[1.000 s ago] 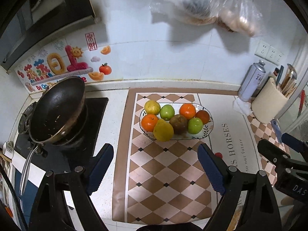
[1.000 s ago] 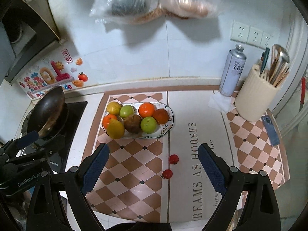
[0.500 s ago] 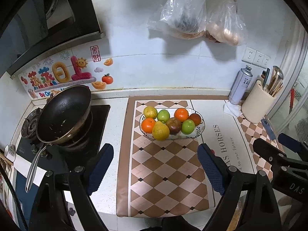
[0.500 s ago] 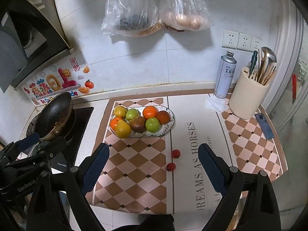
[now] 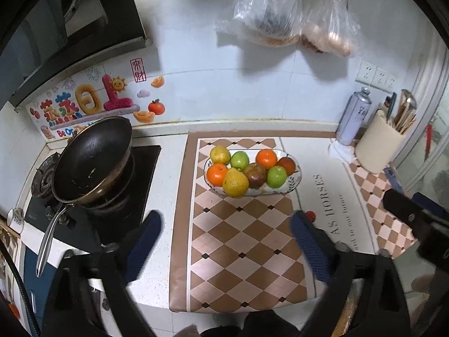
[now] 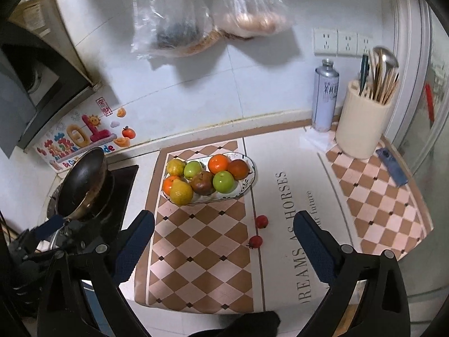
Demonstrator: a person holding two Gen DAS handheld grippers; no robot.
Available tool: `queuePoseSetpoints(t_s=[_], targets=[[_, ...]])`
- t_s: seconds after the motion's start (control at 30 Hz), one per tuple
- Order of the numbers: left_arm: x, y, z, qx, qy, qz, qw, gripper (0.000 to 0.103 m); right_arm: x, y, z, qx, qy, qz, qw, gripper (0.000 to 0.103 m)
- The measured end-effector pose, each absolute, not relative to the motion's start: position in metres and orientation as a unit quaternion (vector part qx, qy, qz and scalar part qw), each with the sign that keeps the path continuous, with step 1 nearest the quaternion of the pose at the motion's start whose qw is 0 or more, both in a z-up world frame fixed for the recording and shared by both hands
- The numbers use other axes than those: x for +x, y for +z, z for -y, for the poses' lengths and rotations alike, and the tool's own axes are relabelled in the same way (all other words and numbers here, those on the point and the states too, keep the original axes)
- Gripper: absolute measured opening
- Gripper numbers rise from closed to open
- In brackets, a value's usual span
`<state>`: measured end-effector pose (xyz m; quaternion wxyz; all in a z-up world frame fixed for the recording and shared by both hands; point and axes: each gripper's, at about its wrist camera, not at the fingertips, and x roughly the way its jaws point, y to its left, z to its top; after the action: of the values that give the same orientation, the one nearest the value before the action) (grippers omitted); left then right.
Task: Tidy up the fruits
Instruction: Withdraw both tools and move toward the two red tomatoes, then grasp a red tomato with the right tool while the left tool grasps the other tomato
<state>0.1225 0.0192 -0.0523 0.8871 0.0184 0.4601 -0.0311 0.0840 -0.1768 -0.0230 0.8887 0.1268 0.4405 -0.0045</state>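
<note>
An oval white dish (image 5: 297, 181) (image 6: 250, 178) on the checked mat holds several fruits: oranges, green apples, yellow pears and a brown apple. Two small red fruits (image 6: 261, 221) (image 6: 255, 241) lie loose on the mat in front of the dish; one peeks out beside my left fingertip in the left wrist view (image 5: 310, 214). My left gripper (image 5: 224, 238) is open and empty above the mat's front. My right gripper (image 6: 224, 241) is open and empty, with both red fruits between its fingers from this angle.
A black frying pan (image 5: 92, 160) sits on the stove at the left. A spray can (image 6: 325, 98), a cream utensil holder (image 6: 362, 123) and a blue object (image 6: 391, 165) stand at the right. Plastic bags (image 6: 207, 19) hang on the wall above.
Both grippers have moved back toward the counter after pulling away, so the dish and mat look larger than half a second ago. Both stay open and empty.
</note>
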Motion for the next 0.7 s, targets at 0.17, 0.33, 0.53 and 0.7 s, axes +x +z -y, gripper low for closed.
queuePoseSetpoints(t_s=[0.17, 0.33, 0.53, 0.7], targets=[[0.146, -0.086, -0.004, 0.027, -0.005, -0.49, 0.871, 0.103, 0.118, -0.073, 0.215, 0.155, -0.008, -0.481, 0.863, 0.101], [0.171, -0.132, 0.022, 0.048, 0.009, -0.534, 0.844, 0.103, 0.151, -0.154, 0.257, 0.184, -0.011, -0.549, 0.815, 0.101], [0.201, -0.198, 0.049, 0.074, 0.029, -0.597, 0.798, 0.103, 0.197, -0.249, 0.274, 0.214, 0.028, -0.611, 0.761, 0.082], [0.219, -0.251, 0.051, 0.074, 0.059, -0.649, 0.755, 0.103, 0.228, -0.298, 0.251, 0.188, 0.06, -0.638, 0.744, 0.066]])
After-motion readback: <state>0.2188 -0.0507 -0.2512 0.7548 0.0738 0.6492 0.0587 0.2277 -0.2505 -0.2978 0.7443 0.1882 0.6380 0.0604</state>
